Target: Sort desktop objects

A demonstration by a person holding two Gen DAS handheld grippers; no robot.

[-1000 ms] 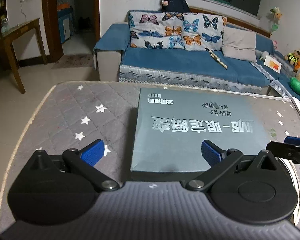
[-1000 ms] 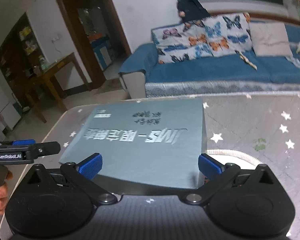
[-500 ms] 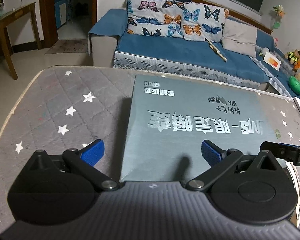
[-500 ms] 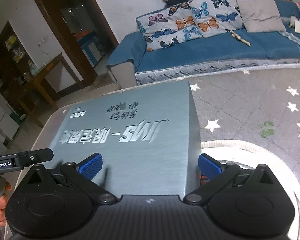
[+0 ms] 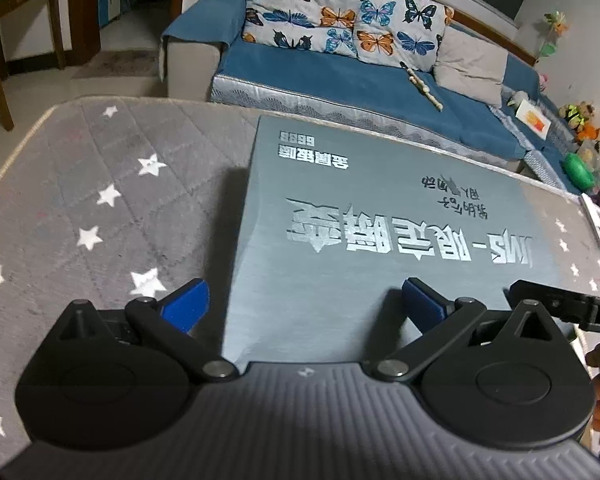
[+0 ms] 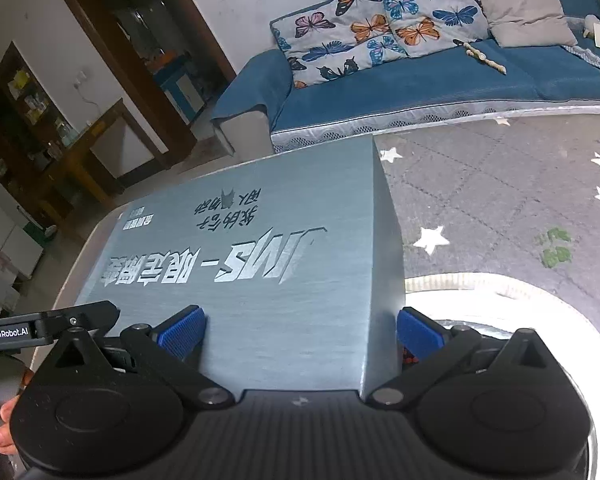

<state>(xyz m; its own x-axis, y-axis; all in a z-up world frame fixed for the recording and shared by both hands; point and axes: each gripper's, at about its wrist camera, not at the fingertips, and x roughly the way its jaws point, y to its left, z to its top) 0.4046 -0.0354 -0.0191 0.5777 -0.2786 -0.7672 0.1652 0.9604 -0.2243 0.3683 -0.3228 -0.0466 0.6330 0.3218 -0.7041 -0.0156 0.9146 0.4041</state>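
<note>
Indoor light was dim and cool, falling from above. The gray box (image 5: pixel 380 240) threw a soft shadow leftward onto the tabletop (image 5: pixel 100 184). Silver lettering glinted. Fisheye bending curved the edges; corners darkened, distant furniture looked soft.

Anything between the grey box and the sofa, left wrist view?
Only bare star-print table cover between the grey box and the sofa, in the left wrist view.

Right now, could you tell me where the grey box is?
The grey box lies flat on the starred table cover, in front of both claws, before the blue sofa.
</note>
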